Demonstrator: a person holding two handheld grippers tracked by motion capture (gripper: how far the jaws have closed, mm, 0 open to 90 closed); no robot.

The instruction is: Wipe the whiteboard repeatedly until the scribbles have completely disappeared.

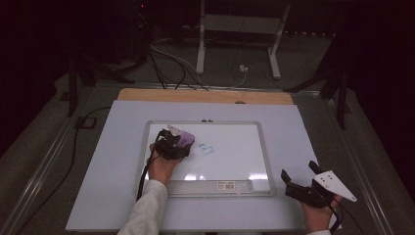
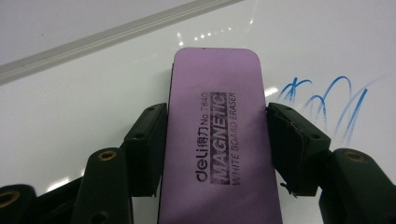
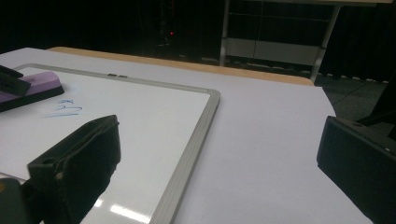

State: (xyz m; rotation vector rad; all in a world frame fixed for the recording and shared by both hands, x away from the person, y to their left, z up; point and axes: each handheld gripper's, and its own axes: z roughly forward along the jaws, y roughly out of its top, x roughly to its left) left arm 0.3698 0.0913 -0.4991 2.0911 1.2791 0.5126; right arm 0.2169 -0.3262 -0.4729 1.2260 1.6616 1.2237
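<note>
Purple eraser (image 2: 219,140) clamped in left gripper (image 2: 217,149), seemingly touching whiteboard (image 2: 70,116).

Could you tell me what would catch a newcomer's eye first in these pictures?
Probably the purple eraser, printed "MAGNETIC WHITE BOARD ERASER", clamped between the jaws of the left claw on the whiteboard at the table's centre. Just to its right sits a small blue scribble, the only marking on the board. The right claw is held open off the board's near right corner, over the pale tabletop, gripping nothing.
</note>
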